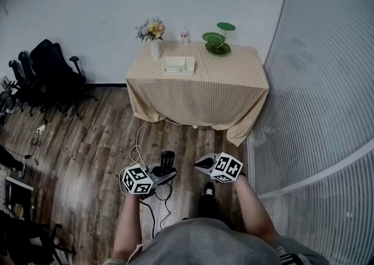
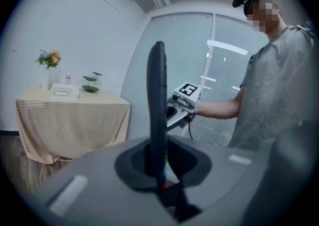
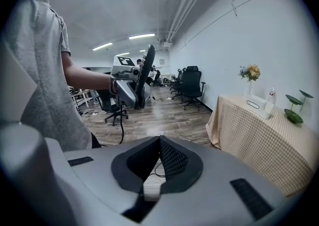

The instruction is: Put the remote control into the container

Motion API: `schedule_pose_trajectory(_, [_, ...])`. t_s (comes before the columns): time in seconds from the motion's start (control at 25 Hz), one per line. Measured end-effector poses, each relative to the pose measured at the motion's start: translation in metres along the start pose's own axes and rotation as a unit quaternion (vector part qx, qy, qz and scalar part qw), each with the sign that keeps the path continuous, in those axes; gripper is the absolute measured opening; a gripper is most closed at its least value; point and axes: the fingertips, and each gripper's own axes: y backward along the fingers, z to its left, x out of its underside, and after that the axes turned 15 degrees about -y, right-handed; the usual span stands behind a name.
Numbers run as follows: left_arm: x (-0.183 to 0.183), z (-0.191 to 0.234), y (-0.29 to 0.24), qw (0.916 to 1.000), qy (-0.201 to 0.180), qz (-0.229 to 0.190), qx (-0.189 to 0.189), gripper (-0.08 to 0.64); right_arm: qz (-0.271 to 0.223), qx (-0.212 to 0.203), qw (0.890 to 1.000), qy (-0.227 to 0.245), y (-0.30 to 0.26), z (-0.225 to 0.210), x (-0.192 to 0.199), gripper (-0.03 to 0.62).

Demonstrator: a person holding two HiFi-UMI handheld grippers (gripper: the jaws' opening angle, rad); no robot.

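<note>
The remote is clamped at its lower end in the left hand-held gripper, well short of the worktop. Its long axis runs up out of the jaws, and its free end points towards the worktop. The container sits on the worktop, white and shallow.

The head view shows the remote's dark, buttoned face. The left gripper view shows it edge-on as a thin black slab, with coloured buttons down by the jaws. The right gripper view catches it from the side, slightly tilted.

The right hand-held gripper has its jaws together, with nothing between them.
</note>
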Motion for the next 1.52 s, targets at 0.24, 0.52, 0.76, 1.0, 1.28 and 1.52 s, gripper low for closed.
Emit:
schedule_pose_trajectory(0.24, [-0.002, 0.018, -0.007, 1.0000, 0.001, 0.003, 0.001, 0.038, -0.004, 0.001, 1.000, -0.005, 0.000, -0.020, -0.006, 0.017])
schedule_pose_trajectory(0.52, [-0.002, 0.039, -0.022, 1.0000, 0.002, 0.008, 0.003, 0.038, -0.004, 0.000, 1.000, -0.013, 0.000, -0.046, -0.007, 0.017])
schedule_pose_trajectory(0.76, [-0.003, 0.063, -0.036, 0.9999, 0.004, 0.011, 0.008, 0.038, -0.004, 0.002, 1.000, -0.018, 0.004, -0.076, -0.015, 0.017])
schedule_pose_trajectory(1.0, [-0.010, 0.089, -0.051, 0.9999, 0.000, 0.012, 0.007, 0.038, -0.003, 0.001, 1.000, -0.017, 0.007, -0.104, -0.024, 0.017])
schedule_pose_trajectory(1.28, [-0.022, 0.121, -0.067, 0.9999, 0.004, 0.015, 0.000, 0.038, 0.002, -0.005, 1.000, -0.010, 0.014, -0.142, -0.039, 0.017])
schedule_pose_trajectory(1.52, [-0.033, 0.145, -0.073, 0.9997, 0.006, 0.017, -0.016, 0.038, 0.005, -0.017, 1.000, 0.001, 0.019, -0.164, -0.058, 0.017])
